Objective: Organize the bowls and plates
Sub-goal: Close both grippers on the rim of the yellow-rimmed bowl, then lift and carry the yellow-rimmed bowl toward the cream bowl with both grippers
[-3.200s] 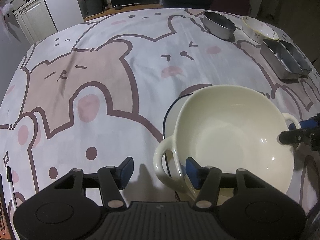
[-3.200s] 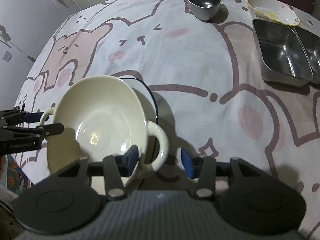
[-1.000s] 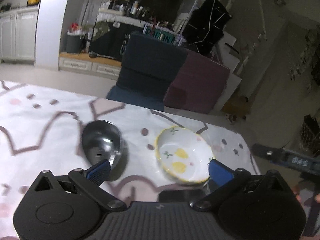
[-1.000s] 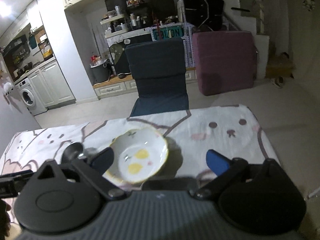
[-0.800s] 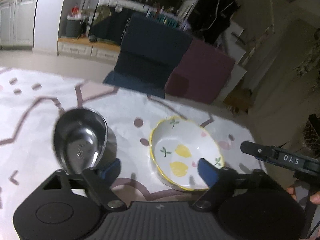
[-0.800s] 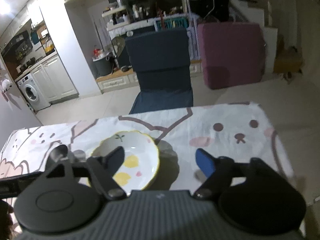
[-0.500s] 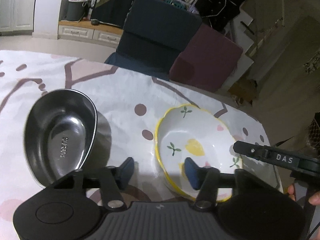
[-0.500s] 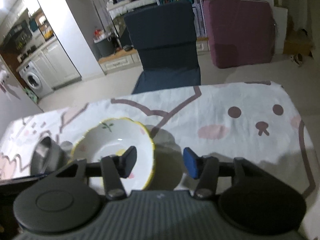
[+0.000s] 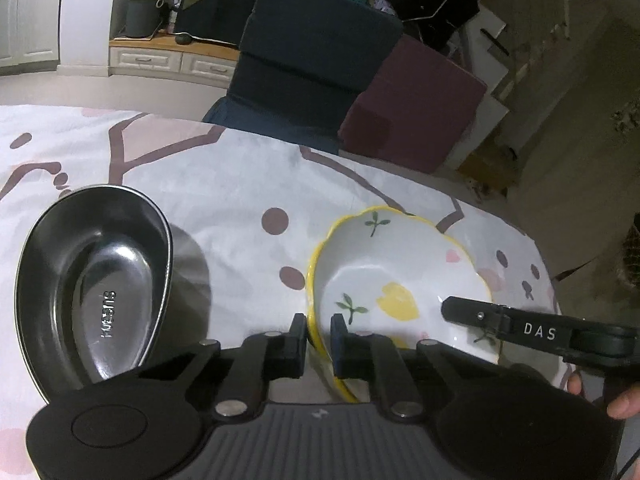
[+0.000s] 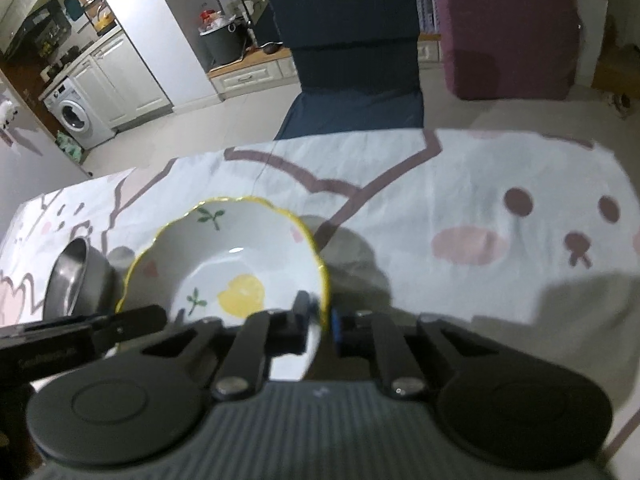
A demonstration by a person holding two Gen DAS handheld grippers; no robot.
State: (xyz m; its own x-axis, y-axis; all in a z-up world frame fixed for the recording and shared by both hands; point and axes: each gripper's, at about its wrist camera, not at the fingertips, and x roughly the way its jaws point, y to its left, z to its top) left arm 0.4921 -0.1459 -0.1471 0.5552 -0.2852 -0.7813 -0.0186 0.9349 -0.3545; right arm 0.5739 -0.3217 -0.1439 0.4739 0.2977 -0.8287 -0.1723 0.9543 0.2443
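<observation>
Both tools were wide apart a moment ago; now the left tool point(image 9: 319, 336) and right tool point(image 10: 318, 322) pinch the white yellow-rimmed flower bowl point(image 9: 394, 280) — on the surface point(image 9: 240, 184), ready to lift.

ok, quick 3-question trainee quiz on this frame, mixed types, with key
1. True or false: both grippers are shut on the rim of the flowered bowl.
2. Multiple choice: seen from the left wrist, the steel bowl stands where, relative to the flowered bowl? A) stacked inside it B) apart, to its left C) touching its right side
3. Fill in: the cloth under the bowls shows a cartoon ____ face.

Key:
1. True: the left gripper pinches the near left rim, the right gripper the near right rim.
2. B
3. Bear
</observation>
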